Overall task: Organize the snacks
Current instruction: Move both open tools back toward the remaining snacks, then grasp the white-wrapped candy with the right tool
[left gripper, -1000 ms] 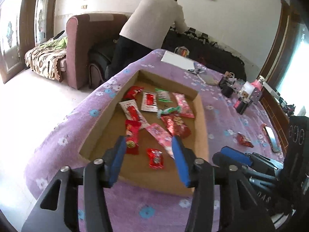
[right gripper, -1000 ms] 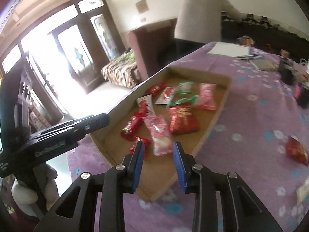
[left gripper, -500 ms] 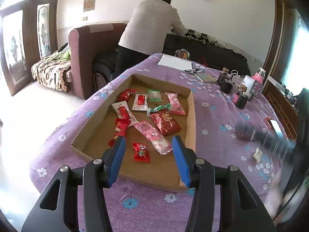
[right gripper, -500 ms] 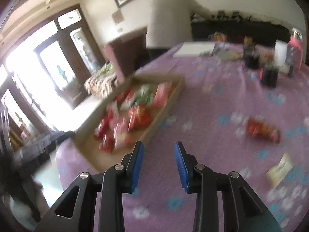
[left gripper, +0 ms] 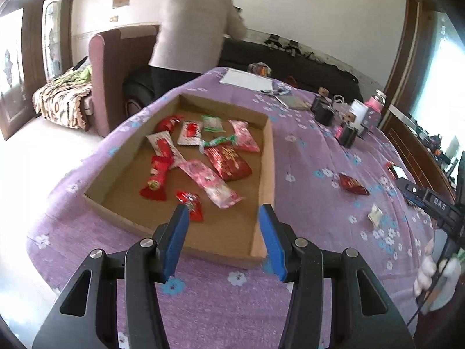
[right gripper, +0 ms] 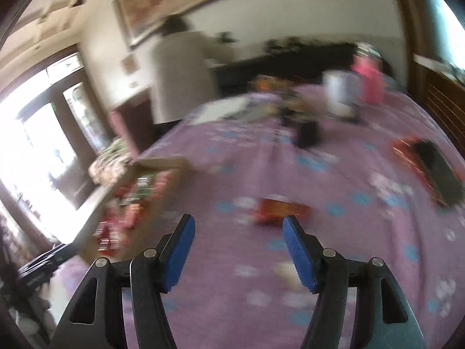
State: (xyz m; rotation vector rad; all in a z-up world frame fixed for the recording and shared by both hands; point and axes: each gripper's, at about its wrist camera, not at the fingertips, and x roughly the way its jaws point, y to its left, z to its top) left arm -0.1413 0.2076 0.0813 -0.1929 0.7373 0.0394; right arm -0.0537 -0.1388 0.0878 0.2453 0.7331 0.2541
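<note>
Left gripper (left gripper: 223, 226) hangs over the near end of the cardboard tray (left gripper: 268, 157), blue pads wide apart, nothing btwn them. Tray sits on the purple floral tablecloth (left gripper: 314, 203) toward the table's left edge, w/ a spread of wrapped snacks inside: big red packet (left gripper: 228, 163) near the tray's right wall, pink packet (left gripper: 210, 181) just below it and touching, small red candy (left gripper: 190, 202) closest to the left pad, red twist-wrap (left gripper: 155, 179) on the left, more red, white and green wrappers toward the far end.

Outside the tray, a loose red snack (left gripper: 353, 184) lies on the cloth toward the table's right edge, well apart from the tray, w/ a small pale packet (left gripper: 375, 212) nearer the camera.

Right gripper (right gripper: 238, 228) is out over the open cloth, pads spread wide, empty. Right view is heavily blurred, but the loose red snack (right gripper: 279, 210) shows just ahead, btwn the two pad tips and a bit beyond. Tray is off to its left.

Far end of the table: paper sheet (left gripper: 247, 80), dark jars, pink bottle (left gripper: 375, 110). A person (left gripper: 194, 29) in a light top stands behind, back turned.
</note>
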